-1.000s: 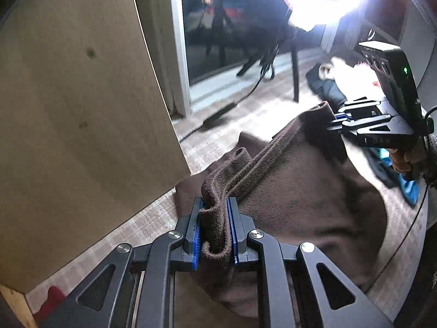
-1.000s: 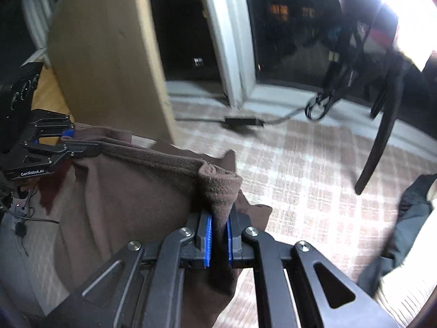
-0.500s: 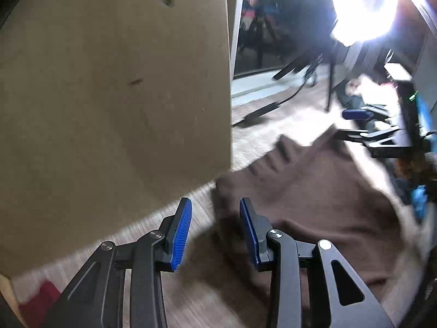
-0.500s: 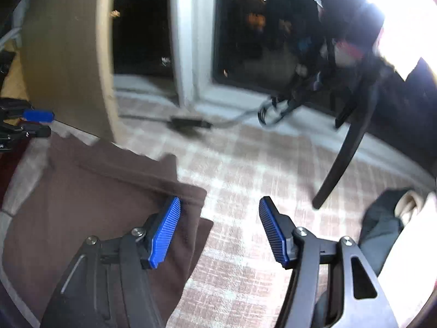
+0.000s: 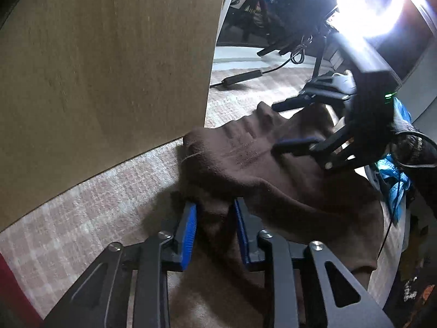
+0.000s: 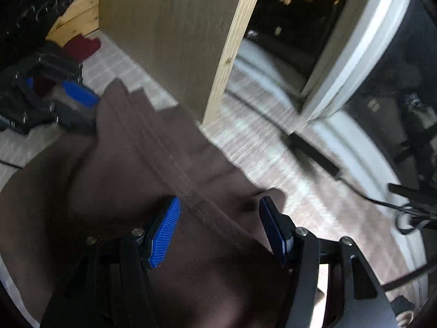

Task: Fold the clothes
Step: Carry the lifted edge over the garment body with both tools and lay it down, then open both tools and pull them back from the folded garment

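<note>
A dark brown garment (image 5: 273, 180) lies bunched on the checked carpet; it also fills the lower left of the right wrist view (image 6: 123, 164). My left gripper (image 5: 215, 218) is open, its blue pads on either side of a fold at the garment's near edge. My right gripper (image 6: 218, 218) is open wide, its pads straddling the garment's ribbed band. The right gripper also shows in the left wrist view (image 5: 295, 125), over the garment's far end. The left gripper shows at the left of the right wrist view (image 6: 68, 95).
A tall wooden panel (image 5: 109, 54) stands close on the left, next to the garment. A black cable and adapter (image 5: 240, 78) lie on the carpet by the window. A bright lamp (image 5: 368, 2) glares at top right. Blue and dark clothes (image 5: 396, 169) lie at right.
Both grippers let go of the brown garment and it dropped to the carpet. Both have since come down over it, open, with cloth between their pads.
</note>
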The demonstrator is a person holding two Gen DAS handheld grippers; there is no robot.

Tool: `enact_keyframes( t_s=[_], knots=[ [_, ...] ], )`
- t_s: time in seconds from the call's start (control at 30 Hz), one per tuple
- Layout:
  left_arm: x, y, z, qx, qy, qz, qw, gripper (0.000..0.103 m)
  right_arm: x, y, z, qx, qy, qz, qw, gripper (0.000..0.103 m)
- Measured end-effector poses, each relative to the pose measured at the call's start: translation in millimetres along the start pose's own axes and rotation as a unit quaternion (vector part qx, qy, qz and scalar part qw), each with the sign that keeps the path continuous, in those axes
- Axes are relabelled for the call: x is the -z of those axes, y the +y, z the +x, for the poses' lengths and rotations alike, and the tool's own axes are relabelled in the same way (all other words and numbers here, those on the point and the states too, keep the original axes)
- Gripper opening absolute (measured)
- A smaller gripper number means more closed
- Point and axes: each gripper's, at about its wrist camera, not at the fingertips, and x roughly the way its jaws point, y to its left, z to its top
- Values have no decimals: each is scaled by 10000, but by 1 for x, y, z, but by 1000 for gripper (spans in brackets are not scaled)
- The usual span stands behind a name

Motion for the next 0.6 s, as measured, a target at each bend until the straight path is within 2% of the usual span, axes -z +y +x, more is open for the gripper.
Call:
enact_keyframes(
  t_s=[0.03, 0.07, 0.1, 0.13, 0.2, 0.33, 0.43, 0.5, 0.6],
  knots=[
    [1, 1, -2, -15, -14, 18, 10000, 18, 1, -3, -1, -116, 8, 39, 9999, 59],
    [1, 0, -2, -41, -16, 49, 10000, 15, 2, -5, -1, -230, 15, 79, 9997, 42],
    [1, -1, -1, -71, -13, 85, 9999, 13, 3, -8, -4, -328, 13, 135, 9994, 11],
    [2, -2, 0, -115, -17, 141, 9998, 10, 4, -10, -7, -420, 6, 188, 9989, 7],
    [1, -6, -1, -197, -36, 243, 9995, 8, 5, -12, -18, -416, -120, 209, 9988, 6],
    [-1, -13, -7, -362, -77, 361, 9987, 6, 7, -3, -40, -63, -374, 29, 9993, 5],
    [-3, -13, -3, -586, -81, 431, 9973, 7, 13, -16, -46, 162, -452, 348, 9982, 3],
    [-3, -8, 10, -678, 118, 288, 9972, 7, 17, -25, -50, 312, -503, 560, 9967, 1],
    [-3, -8, 6, -783, -35, 235, 9966, 16, 24, -37, -56, 536, -580, 877, 9930, 2]
  ],
)
